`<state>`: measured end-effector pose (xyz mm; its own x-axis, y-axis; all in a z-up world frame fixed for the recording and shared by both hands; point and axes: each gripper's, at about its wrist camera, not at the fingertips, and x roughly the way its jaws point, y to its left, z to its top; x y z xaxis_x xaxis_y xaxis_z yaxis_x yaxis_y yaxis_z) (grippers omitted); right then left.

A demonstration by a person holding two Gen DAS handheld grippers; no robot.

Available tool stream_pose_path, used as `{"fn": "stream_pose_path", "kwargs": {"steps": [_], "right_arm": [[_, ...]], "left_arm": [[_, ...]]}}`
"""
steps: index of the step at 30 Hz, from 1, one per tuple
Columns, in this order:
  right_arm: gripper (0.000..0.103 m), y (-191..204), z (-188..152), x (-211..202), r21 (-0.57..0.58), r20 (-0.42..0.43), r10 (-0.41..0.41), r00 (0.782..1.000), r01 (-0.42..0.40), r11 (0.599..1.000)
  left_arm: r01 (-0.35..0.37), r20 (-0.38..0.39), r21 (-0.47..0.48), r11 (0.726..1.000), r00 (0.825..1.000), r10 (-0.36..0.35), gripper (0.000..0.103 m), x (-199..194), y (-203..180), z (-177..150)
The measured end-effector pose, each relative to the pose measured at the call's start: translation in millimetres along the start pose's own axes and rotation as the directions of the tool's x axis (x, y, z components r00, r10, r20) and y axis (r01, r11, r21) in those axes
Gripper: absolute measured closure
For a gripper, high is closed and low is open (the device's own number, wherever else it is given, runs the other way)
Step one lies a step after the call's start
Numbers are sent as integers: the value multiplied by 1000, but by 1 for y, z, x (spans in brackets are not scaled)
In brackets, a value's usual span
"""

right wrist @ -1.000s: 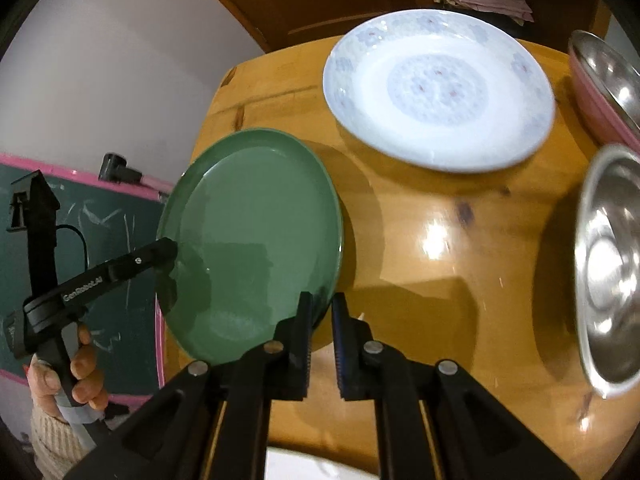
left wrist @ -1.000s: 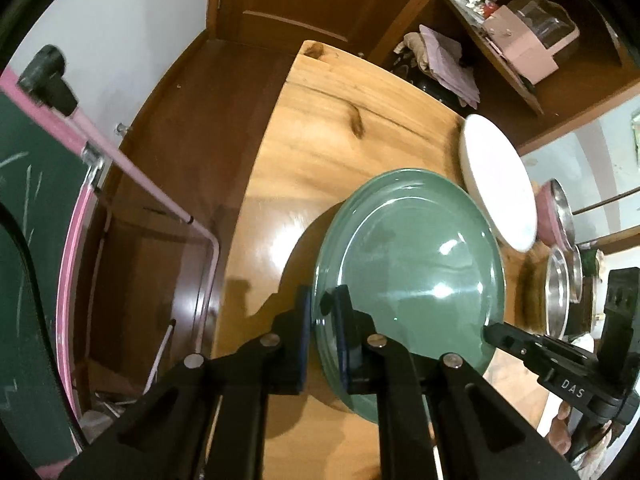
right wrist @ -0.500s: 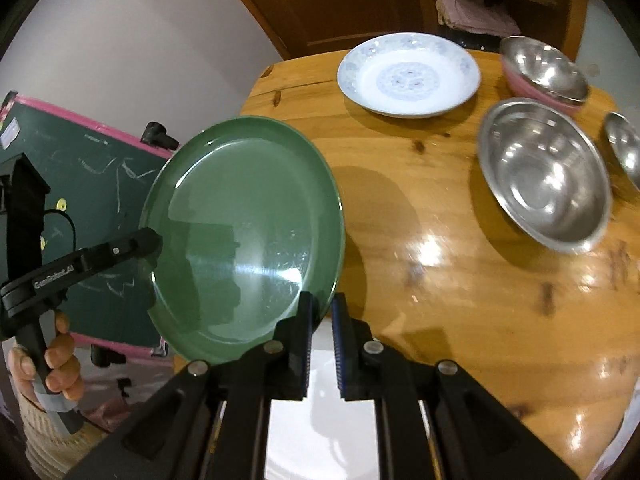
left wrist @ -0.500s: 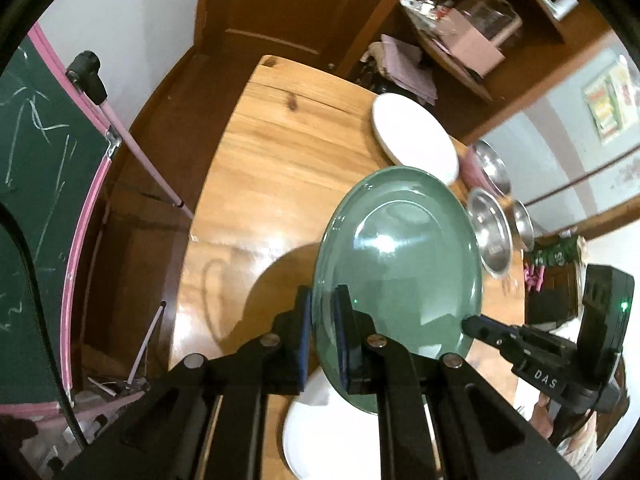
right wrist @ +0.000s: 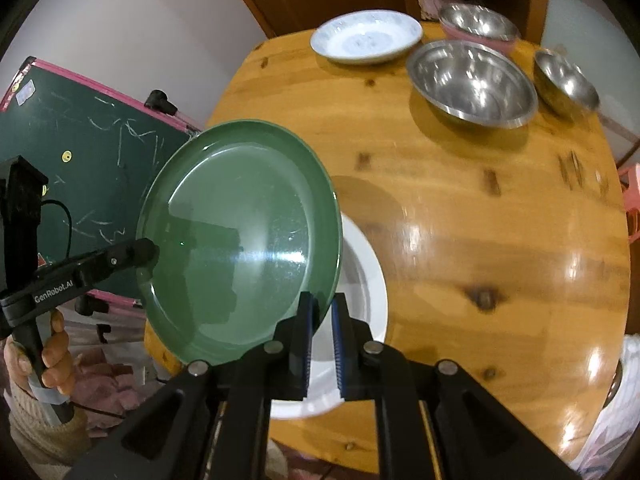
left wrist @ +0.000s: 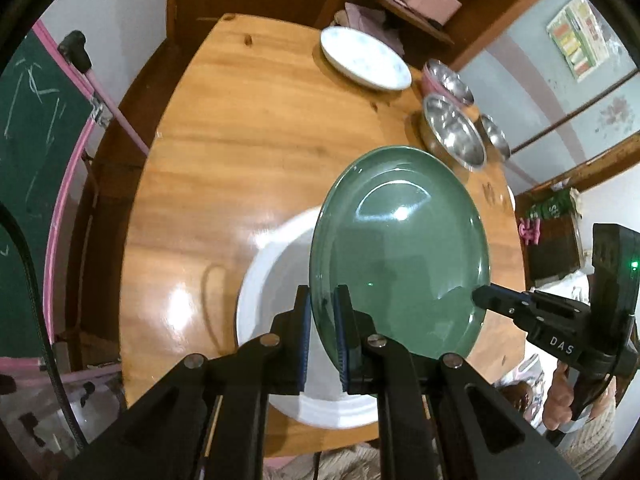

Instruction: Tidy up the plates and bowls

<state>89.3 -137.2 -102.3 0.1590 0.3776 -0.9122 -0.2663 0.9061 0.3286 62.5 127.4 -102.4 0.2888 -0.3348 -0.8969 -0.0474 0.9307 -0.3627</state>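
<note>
My left gripper and right gripper both clamp the green plate, now carried above a white plate, largely hidden, that was unseen before.

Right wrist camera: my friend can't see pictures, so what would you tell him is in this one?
Two grippers hold a green plate by opposite edges, above a white plate on a round wooden table. Farther back sit a patterned white plate and three metal bowls.
</note>
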Motion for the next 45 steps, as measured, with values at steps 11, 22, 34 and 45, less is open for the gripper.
{"fn": "stream_pose_path", "kwargs": {"steps": [11, 22, 34, 45], "right_arm": [[94, -3, -31, 42, -1, -54, -48, 997, 48, 999], [94, -7, -33, 65, 2, -98, -60, 993, 61, 998], [91, -1, -27, 70, -40, -109, -105, 988, 102, 994], [80, 2, -25, 65, -56, -128, -131, 983, 125, 991]], "left_arm": [[-25, -80, -71, 997, 997, 19, 94, 54, 31, -38], [-40, -110, -73, 997, 993, 32, 94, 79, 34, -43], [-27, -114, -83, 996, 993, 18, 93, 77, 36, -40], [-65, -105, -11, 998, 992, 64, 71, 69, 19, -38]]}}
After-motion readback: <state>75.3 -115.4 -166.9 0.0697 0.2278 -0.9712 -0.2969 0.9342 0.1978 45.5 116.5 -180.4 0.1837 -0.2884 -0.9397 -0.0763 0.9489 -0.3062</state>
